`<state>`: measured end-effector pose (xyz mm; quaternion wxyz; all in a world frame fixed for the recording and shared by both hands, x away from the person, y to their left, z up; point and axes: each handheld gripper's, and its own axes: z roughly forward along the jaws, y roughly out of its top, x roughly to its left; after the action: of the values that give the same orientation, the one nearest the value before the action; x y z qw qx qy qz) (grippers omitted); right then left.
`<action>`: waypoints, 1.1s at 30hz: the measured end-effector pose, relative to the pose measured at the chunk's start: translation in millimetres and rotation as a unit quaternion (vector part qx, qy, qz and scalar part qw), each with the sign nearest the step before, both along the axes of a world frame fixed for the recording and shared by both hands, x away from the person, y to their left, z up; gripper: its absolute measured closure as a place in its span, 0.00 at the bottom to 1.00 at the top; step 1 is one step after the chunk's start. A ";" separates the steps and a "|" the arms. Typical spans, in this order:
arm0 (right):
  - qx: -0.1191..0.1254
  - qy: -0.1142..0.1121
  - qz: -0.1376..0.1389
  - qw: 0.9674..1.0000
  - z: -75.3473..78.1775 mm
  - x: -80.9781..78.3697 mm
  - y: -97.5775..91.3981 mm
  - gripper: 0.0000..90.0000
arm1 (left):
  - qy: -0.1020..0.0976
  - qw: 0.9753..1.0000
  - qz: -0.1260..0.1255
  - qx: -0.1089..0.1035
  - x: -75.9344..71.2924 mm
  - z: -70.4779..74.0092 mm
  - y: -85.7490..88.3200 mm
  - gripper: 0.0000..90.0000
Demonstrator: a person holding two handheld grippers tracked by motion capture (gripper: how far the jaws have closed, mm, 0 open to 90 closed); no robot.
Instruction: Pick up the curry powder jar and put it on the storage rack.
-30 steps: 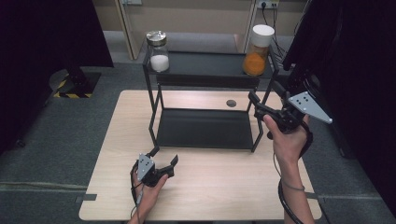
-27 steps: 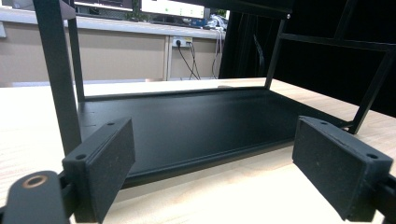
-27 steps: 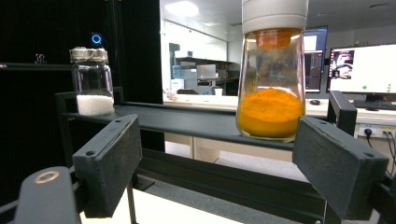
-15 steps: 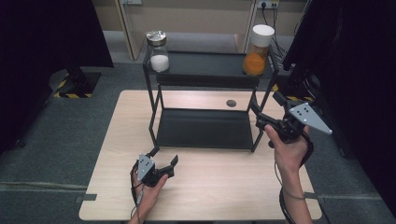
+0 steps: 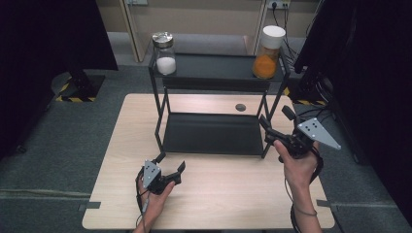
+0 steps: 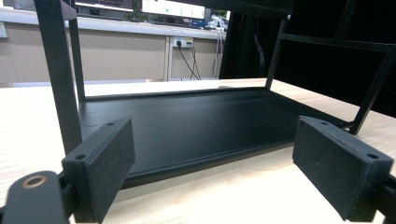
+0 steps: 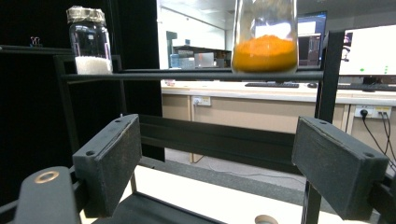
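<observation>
Since your right gripper [image 5: 277, 122] sits wide and empty at 3 o'clock, the orange-powder jar [image 5: 267, 52] at 1 o'clock is rigid, slick, breakable; grip its midbody.

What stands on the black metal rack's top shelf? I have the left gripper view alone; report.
Observer: A clear glass jar of white powder with a silver lid stands at the left end of the top shelf of the rack.
Operator: Report the right end.
Observer: A taller clear jar of orange powder with a white lid stands there.
Operator: State the right gripper.
Observer: The right gripper is open and empty, near the rack's right front leg.
</observation>
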<state>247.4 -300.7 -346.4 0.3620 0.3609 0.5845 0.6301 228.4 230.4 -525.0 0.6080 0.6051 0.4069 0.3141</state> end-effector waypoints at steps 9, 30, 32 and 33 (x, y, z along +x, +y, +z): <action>-0.006 0.021 0.005 1.000 -20.5 -3.7 0.9 0.18 | -0.001 1.000 0.000 0.000 -0.2 -0.1 -0.2 0.14; -0.011 0.058 0.005 0.998 -59.7 -10.8 -0.8 0.18 | -0.002 1.000 0.001 0.001 -0.4 -0.3 -0.2 0.14; -0.011 0.062 0.005 0.998 -62.3 -11.3 -1.4 0.18 | -0.002 1.000 0.001 0.001 -0.5 -0.3 -0.3 0.14; -0.012 0.064 0.004 0.998 -63.5 -11.7 -1.4 0.18 | -0.002 1.000 0.000 0.002 -0.5 -0.3 -0.3 0.14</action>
<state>235.7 -302.1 -409.9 0.3254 0.3937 0.6153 0.6004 227.9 230.1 -525.3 0.6076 0.6054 0.4055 0.3162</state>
